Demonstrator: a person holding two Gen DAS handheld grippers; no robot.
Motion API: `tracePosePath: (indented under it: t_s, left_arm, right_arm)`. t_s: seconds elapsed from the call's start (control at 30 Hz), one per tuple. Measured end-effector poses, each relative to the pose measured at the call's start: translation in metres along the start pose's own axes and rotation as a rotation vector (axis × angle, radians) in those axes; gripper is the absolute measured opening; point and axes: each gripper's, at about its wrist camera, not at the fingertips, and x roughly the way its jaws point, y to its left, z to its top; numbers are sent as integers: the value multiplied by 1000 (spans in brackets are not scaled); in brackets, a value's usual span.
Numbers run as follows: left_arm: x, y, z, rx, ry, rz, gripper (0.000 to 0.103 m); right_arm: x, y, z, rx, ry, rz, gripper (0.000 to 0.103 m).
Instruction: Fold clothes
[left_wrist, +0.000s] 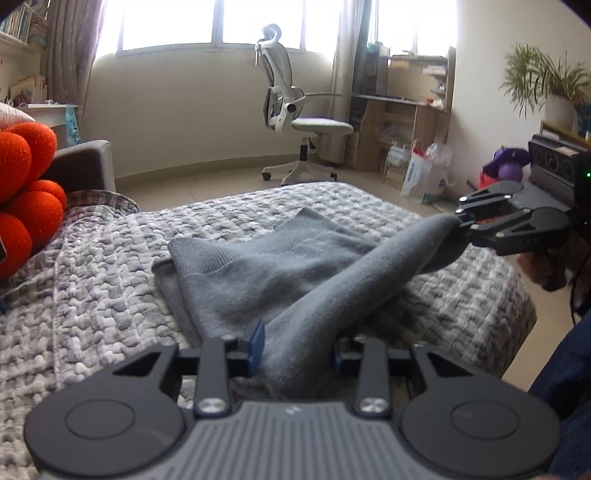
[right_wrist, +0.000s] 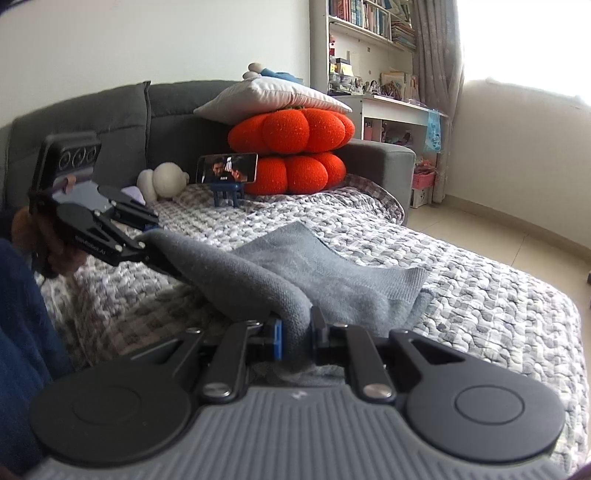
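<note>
The grey knit sweater (left_wrist: 258, 273) lies on the quilted bedspread (left_wrist: 110, 258) — soft, light, limp. Left gripper (left_wrist: 299, 350) and right gripper (right_wrist: 295, 343) each pinch its bunched edge — best held there.

Bright blown-out window (left_wrist: 221, 22) backlight; fisheye-warped, soft edges.
</note>
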Motion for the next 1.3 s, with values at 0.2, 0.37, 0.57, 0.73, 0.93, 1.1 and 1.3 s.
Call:
tracePosePath:
  t_s: [0.2, 0.37, 0.57, 0.73, 0.93, 1.1, 1.3]
  left_arm:
    - [7, 19, 3, -117, -45, -61, 21]
    - [13, 31, 3, -200, -59, -84, 18]
    - [17, 33, 4, -217, -61, -87, 18]
    - [21, 36, 9, -217, -60, -84, 18]
    - [26, 44, 12, -252, -70, -96, 19]
    - [27, 49, 10, -277, -79, -114, 21]
    - [21, 58, 1, -327, -114, -127, 44]
  right_arm:
    - [8, -15, 3, 76, -7, 34, 18]
    - [2, -24, -2, 126, -34, 60, 29]
    - [-7, -31, -8, 179, -76, 90, 34]
    - [0, -32, -2, 182, -89, 106, 34]
    - [4, -40, -4, 227, -110, 77, 19]
    - [1, -41, -8, 245, -124, 64, 17]
    - [-1, -44, -6, 267, -135, 37, 17]
